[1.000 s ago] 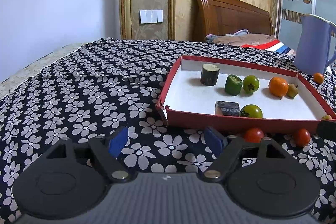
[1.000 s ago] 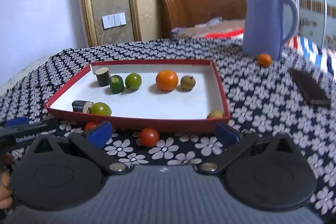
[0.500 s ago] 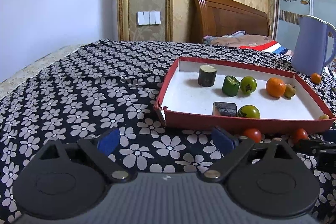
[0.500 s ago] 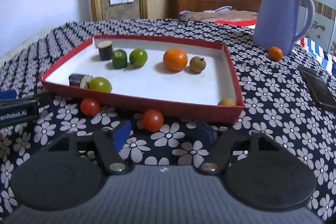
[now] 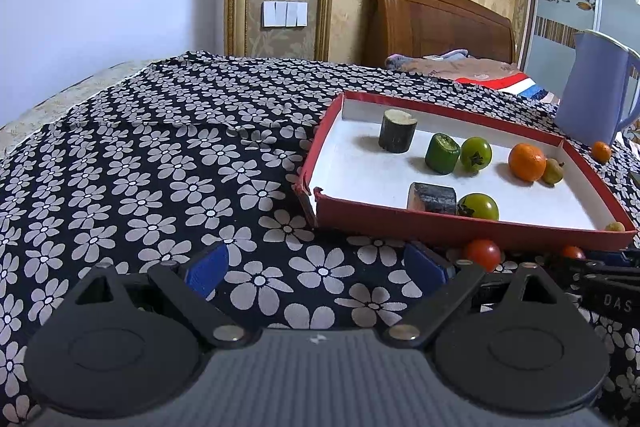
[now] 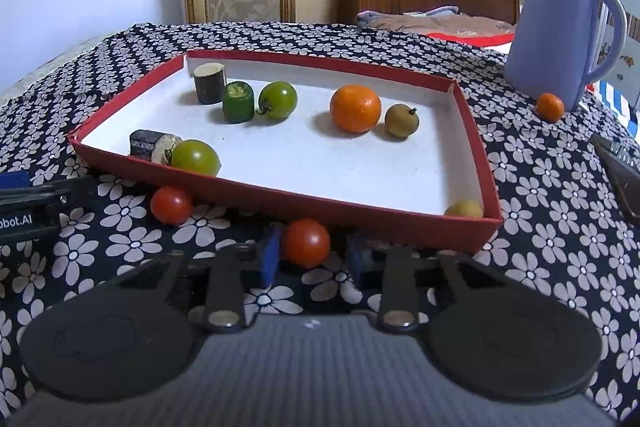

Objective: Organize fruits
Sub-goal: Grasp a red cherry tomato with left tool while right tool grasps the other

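Right gripper (image 6: pixel 310 255), jaws just drawn in, sits closed around a small, round, glossy red tomato (image 6: pixel 306 242) on the flowered cloth (image 6: pixel 560 227), just before the red tray's (image 6: pixel 280 201) near wall. Left gripper (image 5: pixel 316 267) gapes wide, empty.
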`<move>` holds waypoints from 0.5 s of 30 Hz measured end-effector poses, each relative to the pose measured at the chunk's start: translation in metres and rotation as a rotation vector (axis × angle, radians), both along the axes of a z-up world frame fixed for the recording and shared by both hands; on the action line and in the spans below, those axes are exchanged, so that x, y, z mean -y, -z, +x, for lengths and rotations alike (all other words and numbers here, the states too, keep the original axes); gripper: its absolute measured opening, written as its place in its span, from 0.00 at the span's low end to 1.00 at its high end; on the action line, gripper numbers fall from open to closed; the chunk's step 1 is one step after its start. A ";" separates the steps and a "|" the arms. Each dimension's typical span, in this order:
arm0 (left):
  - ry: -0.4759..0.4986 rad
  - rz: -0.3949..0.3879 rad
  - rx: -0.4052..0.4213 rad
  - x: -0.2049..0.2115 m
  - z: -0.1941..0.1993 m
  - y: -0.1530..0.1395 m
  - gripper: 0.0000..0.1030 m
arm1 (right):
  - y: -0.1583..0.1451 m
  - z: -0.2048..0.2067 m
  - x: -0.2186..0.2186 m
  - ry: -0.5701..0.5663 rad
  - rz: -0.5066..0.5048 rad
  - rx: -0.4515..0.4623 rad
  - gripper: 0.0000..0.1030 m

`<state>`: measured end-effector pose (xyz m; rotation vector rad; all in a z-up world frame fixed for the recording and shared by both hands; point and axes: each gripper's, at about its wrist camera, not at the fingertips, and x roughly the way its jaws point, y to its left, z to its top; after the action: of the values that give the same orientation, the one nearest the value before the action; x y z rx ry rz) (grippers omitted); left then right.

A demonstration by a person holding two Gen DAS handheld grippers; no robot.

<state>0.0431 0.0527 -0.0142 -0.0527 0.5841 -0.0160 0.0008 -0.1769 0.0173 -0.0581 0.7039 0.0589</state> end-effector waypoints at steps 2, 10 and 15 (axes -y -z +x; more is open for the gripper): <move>-0.002 0.009 -0.005 0.001 0.001 0.000 0.92 | -0.001 -0.002 0.002 0.005 0.014 0.002 0.23; 0.149 -0.016 0.008 0.020 -0.011 -0.017 0.92 | -0.010 -0.019 0.014 0.029 0.003 0.063 0.23; 0.222 0.048 0.007 0.054 -0.009 -0.017 0.92 | -0.005 -0.021 0.026 0.046 0.027 0.057 0.23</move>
<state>0.0341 -0.0015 0.0029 0.0592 0.5811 -0.2174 -0.0202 -0.2032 0.0219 -0.0180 0.6471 0.0228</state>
